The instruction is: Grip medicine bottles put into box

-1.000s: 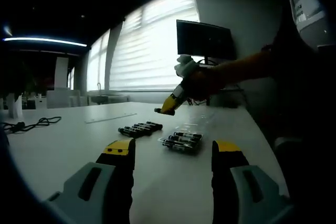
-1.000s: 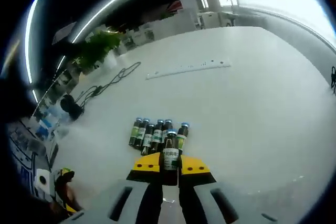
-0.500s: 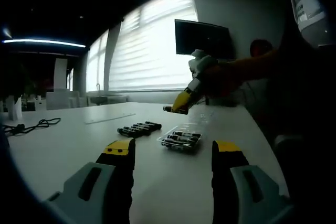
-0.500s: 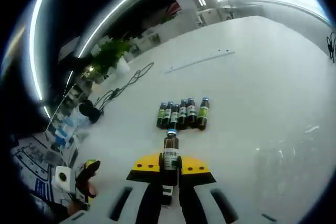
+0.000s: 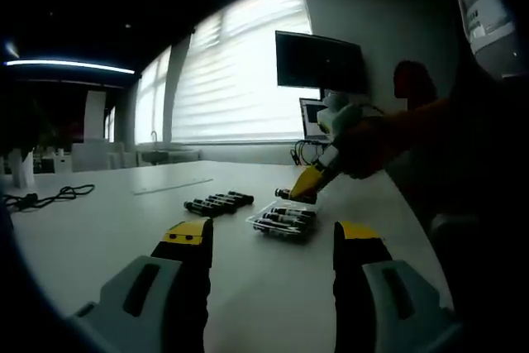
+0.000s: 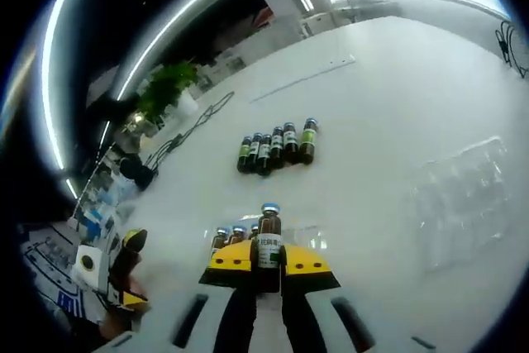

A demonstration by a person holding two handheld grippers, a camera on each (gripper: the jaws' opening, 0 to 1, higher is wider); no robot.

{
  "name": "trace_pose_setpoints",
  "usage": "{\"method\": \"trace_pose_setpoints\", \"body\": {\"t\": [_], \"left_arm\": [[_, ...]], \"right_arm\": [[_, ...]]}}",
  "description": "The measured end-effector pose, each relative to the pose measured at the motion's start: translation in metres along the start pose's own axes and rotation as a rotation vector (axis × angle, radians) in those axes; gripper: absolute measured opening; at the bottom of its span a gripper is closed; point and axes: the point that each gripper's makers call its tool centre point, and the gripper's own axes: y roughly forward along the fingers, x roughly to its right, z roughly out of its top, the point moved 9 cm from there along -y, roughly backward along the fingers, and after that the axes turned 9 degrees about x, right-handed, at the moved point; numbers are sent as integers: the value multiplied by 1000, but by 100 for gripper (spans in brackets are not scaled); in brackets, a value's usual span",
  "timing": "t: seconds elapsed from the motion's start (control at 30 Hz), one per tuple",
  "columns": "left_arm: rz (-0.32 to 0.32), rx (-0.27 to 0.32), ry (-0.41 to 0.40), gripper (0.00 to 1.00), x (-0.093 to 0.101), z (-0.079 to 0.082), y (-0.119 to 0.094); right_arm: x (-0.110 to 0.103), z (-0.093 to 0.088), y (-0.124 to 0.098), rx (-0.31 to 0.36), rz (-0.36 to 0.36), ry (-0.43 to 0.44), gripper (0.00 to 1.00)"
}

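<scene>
Fingers of the right gripper [image 6: 266, 269] were clamped on a medicine bottle [image 6: 269, 237], long axis running out along the jaws, cap forward, just above the clear box [image 5: 283, 221] holding several bottles. Loose row [image 6: 275, 145] lay beyond, mid-table. Left gripper [image 5: 269, 241] sat spread, empty, nearer the table's edge.

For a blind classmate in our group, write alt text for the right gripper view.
The right tongs are shut on a brown medicine bottle above a clear box that already holds bottles. Five more bottles lie in a row on the white table.
</scene>
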Motion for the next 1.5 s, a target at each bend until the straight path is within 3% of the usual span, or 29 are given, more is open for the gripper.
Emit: {"method": "trace_pose_setpoints", "body": {"t": [0.33, 0.7, 1.03, 1.17, 1.23, 1.3, 1.37, 1.5], "left_arm": [[3, 1, 0, 51, 0, 0, 0], [-1, 0, -1, 51, 0, 0, 0], [-1, 1, 0, 51, 0, 0, 0], [0, 3, -4, 51, 0, 0, 0], [-2, 2, -4, 51, 0, 0, 0], [-4, 2, -3, 51, 0, 0, 0], [-2, 2, -4, 51, 0, 0, 0], [-2, 1, 3, 51, 1, 0, 0]], "right_arm": [[-4, -7, 3, -34, 4, -41, 7], [0, -11, 4, -23, 15, -18, 8], [2, -3, -2, 11, 13, -1, 10], [-1, 1, -5, 36, -19, -103, 8], [-4, 4, -6, 41, -35, -194, 6], [-9, 3, -7, 61, -73, -379, 4], [-14, 1, -6, 70, -98, -495, 4], [-18, 0, -3, 67, -87, -498, 3]]}}
